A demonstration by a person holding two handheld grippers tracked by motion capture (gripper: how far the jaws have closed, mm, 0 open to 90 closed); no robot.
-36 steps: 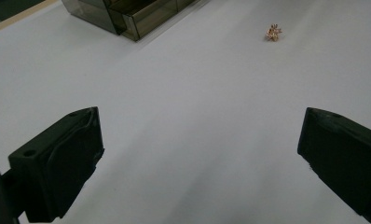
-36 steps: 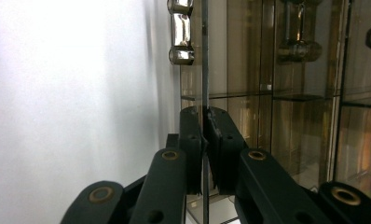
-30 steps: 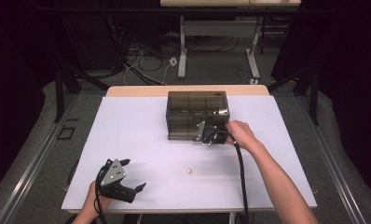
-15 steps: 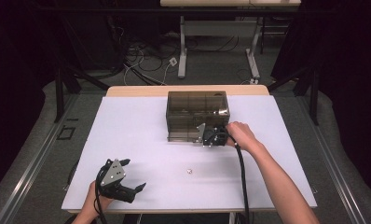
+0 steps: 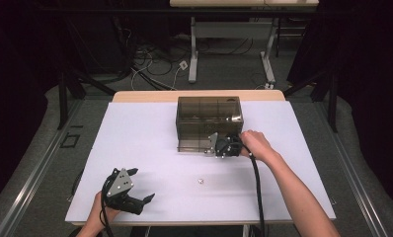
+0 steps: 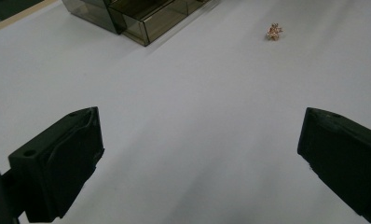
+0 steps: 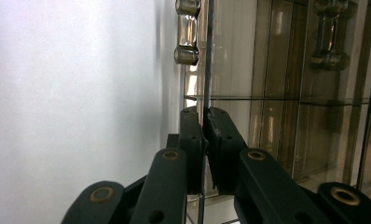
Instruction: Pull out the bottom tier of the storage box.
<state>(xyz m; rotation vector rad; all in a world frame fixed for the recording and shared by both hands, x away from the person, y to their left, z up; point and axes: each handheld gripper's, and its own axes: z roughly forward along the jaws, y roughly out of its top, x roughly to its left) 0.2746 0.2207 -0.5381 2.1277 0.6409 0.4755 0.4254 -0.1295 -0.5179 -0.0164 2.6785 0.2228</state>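
small gold trinket too tiny to identify, box cut off by frame top

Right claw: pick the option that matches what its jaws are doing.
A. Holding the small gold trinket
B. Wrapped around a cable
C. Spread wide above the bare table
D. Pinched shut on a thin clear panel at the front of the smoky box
D: in the right gripper view the right claw has both jaws pressed on the thin clear panel of the smoky box; the small gold trinket lies apart on the table.
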